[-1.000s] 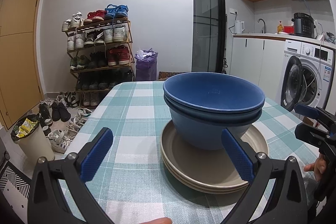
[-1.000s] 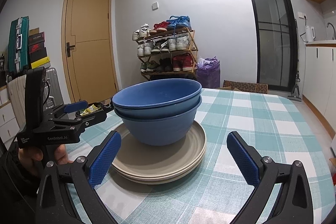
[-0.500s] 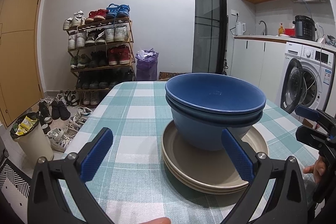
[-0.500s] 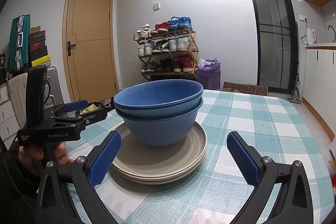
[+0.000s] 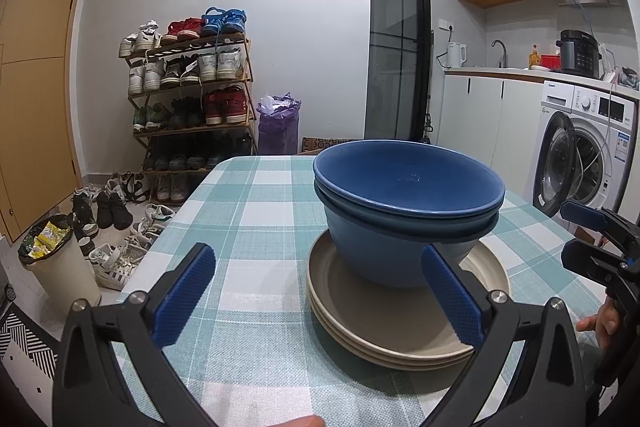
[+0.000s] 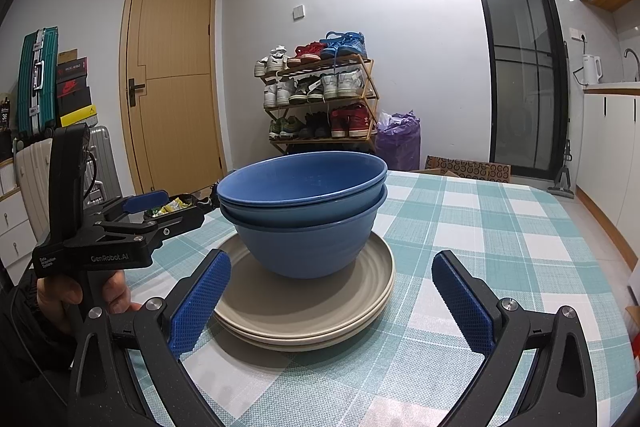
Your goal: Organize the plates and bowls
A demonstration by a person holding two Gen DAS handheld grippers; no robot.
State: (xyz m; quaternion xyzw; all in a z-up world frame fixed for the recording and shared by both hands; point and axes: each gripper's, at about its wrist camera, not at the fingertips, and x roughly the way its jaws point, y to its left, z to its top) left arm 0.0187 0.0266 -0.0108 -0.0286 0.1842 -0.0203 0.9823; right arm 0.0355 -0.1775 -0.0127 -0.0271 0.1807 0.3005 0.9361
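Two nested blue bowls point(image 5: 404, 215) point(image 6: 304, 215) sit on a stack of beige plates point(image 5: 360, 323) point(image 6: 288, 311) on the green checked tablecloth point(image 5: 248, 227). My left gripper point(image 5: 318, 291) is open, a short way back from the stack, with its right pad in front of the bowls. Also open, my right gripper point(image 6: 332, 295) faces the stack from the other side. Nothing is between either pair of pads. In the right wrist view the left gripper point(image 6: 176, 203) appears at the left, held by a hand point(image 6: 72, 291).
A shoe rack point(image 5: 192, 95) and a purple bag point(image 5: 278, 127) stand beyond the table's far end. A bin point(image 5: 56, 259) and loose shoes lie on the floor at left. A washing machine point(image 5: 580, 147) and kitchen counter are at right. The tablecloth point(image 6: 500, 227) stretches right of the stack.
Both grippers have drifted very slightly; the stack of bowls and plates stays put. Both stay open.
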